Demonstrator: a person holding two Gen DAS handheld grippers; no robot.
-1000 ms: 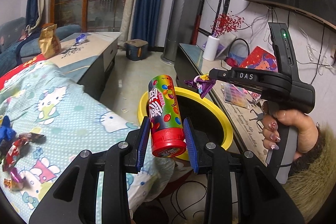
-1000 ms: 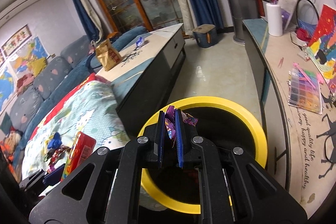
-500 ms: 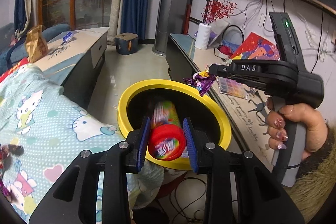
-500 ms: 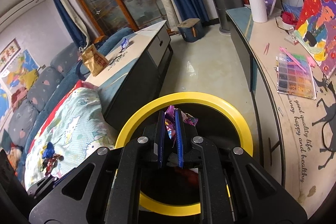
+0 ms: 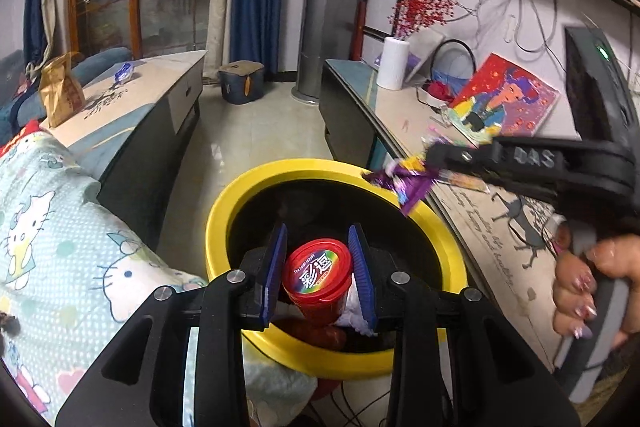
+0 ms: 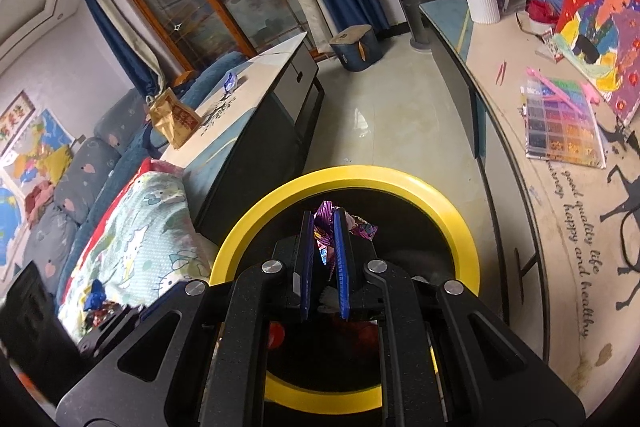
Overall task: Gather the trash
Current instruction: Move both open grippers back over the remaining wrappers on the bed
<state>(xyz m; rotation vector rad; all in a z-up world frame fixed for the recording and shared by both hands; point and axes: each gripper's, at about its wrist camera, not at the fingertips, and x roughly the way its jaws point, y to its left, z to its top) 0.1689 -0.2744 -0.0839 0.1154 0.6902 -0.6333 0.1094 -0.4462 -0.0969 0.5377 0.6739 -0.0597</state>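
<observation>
My left gripper [image 5: 318,263] is over the mouth of the black bin with a yellow rim [image 5: 224,203]. A rainbow candy tube with a red cap [image 5: 318,277] sits between its blue pads, cap toward the camera, pointing down into the bin. My right gripper [image 6: 323,231] is shut on a crumpled purple wrapper [image 6: 326,223] and hangs over the same bin [image 6: 460,223]. In the left wrist view the right gripper [image 5: 432,157] holds the wrapper [image 5: 408,183] above the bin's far right rim. Several loose wrappers [image 6: 96,301] lie on the Hello Kitty blanket [image 6: 156,223].
A dark low table [image 5: 160,99] with a brown snack bag [image 5: 60,95] stands left of the bin. A long counter [image 6: 560,187] with a bead box, painting and white vase runs along the right. Tiled floor lies between them. Red and white trash lies inside the bin.
My left gripper has swung from beside the bin to over its mouth and tipped the candy tube from upright to pointing down into it. My right gripper stays over the bin with the wrapper.
</observation>
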